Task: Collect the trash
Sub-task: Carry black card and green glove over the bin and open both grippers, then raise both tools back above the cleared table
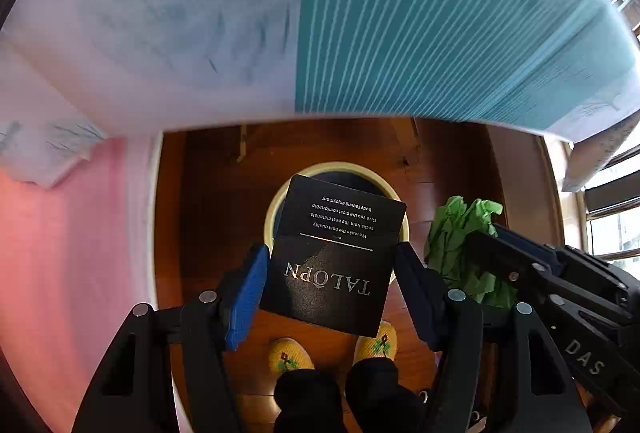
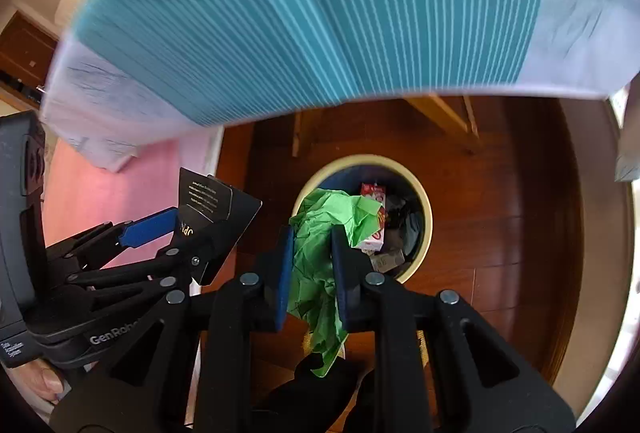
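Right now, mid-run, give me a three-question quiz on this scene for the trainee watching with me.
1. True or false: the left gripper is empty.
2. What does the right gripper hold? A) a red carton B) crumpled green paper C) a slipper
3. Fill in: the round bin stands on the ______ floor, below both grippers.

Key
1. False. It is clamped on the black card printed TALOPN.
2. B. The green paper sits pinched between its pads; a red-and-white carton already lies in the bin.
3. Wooden.
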{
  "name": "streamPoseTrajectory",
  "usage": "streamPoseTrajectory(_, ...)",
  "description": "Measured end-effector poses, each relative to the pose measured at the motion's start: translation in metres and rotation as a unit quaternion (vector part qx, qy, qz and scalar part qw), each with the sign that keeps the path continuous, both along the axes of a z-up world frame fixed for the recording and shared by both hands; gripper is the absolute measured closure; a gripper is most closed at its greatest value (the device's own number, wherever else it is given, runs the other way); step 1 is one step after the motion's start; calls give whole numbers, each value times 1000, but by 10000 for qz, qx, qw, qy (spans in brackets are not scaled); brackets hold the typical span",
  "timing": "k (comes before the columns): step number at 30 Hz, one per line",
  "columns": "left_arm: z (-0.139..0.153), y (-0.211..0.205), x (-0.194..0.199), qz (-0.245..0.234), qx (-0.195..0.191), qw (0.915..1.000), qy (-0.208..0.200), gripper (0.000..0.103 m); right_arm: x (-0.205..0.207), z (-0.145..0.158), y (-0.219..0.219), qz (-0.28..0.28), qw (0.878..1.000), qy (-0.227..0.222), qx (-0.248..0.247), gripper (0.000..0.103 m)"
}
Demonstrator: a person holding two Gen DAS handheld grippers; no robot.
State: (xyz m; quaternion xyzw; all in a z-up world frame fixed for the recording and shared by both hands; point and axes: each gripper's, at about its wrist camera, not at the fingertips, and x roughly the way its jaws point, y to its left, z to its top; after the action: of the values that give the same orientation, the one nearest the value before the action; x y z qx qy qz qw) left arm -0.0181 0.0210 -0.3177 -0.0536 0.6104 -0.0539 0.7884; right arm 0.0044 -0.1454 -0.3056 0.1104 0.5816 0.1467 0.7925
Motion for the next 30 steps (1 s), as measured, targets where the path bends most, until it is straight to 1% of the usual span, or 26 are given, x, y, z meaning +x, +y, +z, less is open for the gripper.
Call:
streamPoseTrajectory(2, -31, -2, 5, 28, 10, 10000, 51, 39, 6, -30, -2, -26, 10000, 61, 0, 87)
streamPoseTrajectory(4, -56, -5, 11, 19, 21, 10000, 36, 39, 13, -59, -2, -44, 10000, 58, -51, 87)
streamPoseTrajectory(7, -90, -11, 21, -61, 25, 10000, -60, 38, 23, -101, -4, -74, 9999, 76, -68, 86)
streamPoseTrajectory(9, -109, -10, 26, -65, -43, 9999, -81, 38, 29, -127, -5, -78, 9999, 91, -99, 86)
streamPoseTrajectory(10, -119, -9, 29, -51, -36, 10000, -76, 35, 33, -138, -5, -78, 9998, 126, -149, 84)
streamPoseTrajectory(11, -130, -9, 31, -52, -32, 10000, -61, 35, 36, -149, -6, -81, 9997, 165, -171, 80)
streamPoseTrajectory(12, -139, -7, 33, -50, -25, 10000, -29, 29, 39, -160, -7, -108, 9995, 199, -210, 74)
streamPoseTrajectory(13, -149, -5, 35, -32, -22, 10000, 15, 21, 41, -168, -9, -134, 9993, 203, -270, 55)
streamPoseTrajectory(14, -158, -4, 37, 14, -47, 10000, 40, 18, 40, -174, -10, -165, 9992, 181, -316, 46)
streamPoseTrajectory(15, -163, -1, 38, 57, -67, 9999, 54, 14, 41, -179, -12, -193, 9992, 147, -331, 45)
streamPoseTrajectory(16, -168, 1, 39, 86, -60, 9999, 74, 12, 41, -183, -12, -213, 9991, 137, -345, 45)
streamPoseTrajectory(18, -177, 4, 37, 95, 34, 9999, 111, 11, 39, -186, -14, -261, 9988, 126, -392, 45)
streamPoseTrajectory(22, -181, 12, 36, 140, 105, 9998, 75, 11, 37, -185, -14, -256, 9985, 110, -481, 45)
streamPoseTrajectory(25, -173, 16, 32, 178, 127, 9998, -20, 11, 33, -177, -14, -251, 9981, 36, -560, 45)
streamPoseTrajectory(30, -148, 23, 25, 224, 158, 9995, -128, 11, 24, -155, -11, -319, 9977, 4, -605, 42)
